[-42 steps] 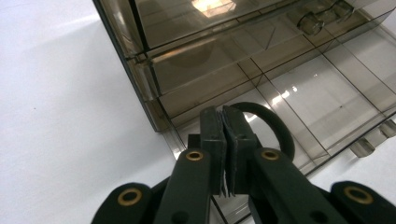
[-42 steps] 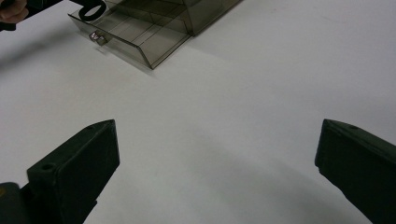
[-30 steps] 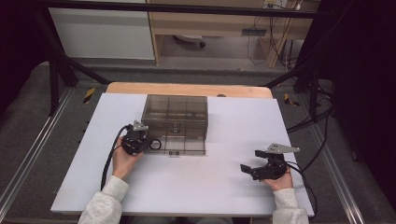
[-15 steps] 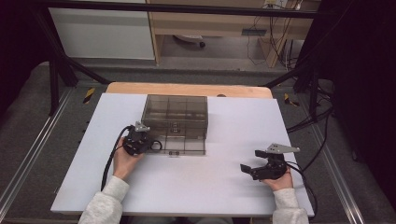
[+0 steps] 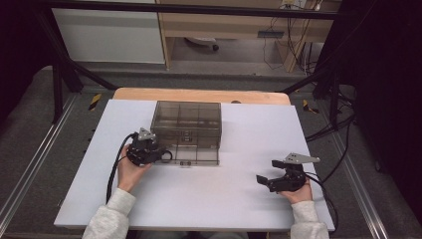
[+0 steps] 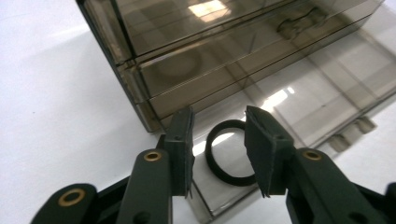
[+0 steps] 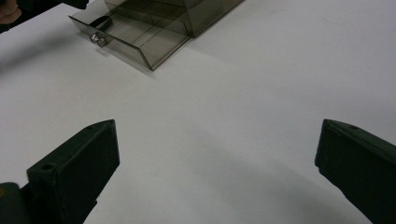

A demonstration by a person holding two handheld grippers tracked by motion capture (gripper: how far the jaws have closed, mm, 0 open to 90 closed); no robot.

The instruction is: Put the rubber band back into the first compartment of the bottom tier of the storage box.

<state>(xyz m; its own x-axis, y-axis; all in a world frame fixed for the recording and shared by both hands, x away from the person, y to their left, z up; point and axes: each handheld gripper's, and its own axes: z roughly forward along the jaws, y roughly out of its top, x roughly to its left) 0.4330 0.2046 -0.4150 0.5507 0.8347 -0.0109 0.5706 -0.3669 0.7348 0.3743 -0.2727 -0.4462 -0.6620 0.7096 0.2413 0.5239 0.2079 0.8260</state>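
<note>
Smoked plastic makes up the drawer cabinet [image 5: 188, 124] that stands toward the far side of your white tabletop [image 5: 224, 209]. Its bottom drawer [image 5: 191, 156] is pulled out toward you, and a black ring [image 6: 229, 152] lies flat in the drawer's end compartment, at the side where your left hand works. Your left claw [image 6: 219, 140] hangs just over that compartment; its jaws have just been opening and now stand apart on either side of the ring, pads clear of it, so the ring is released. Your right claw [image 5: 264, 180] rests on the tabletop well apart from the cabinet, its jaws spread wide with nothing but bare white surface between them.
</note>
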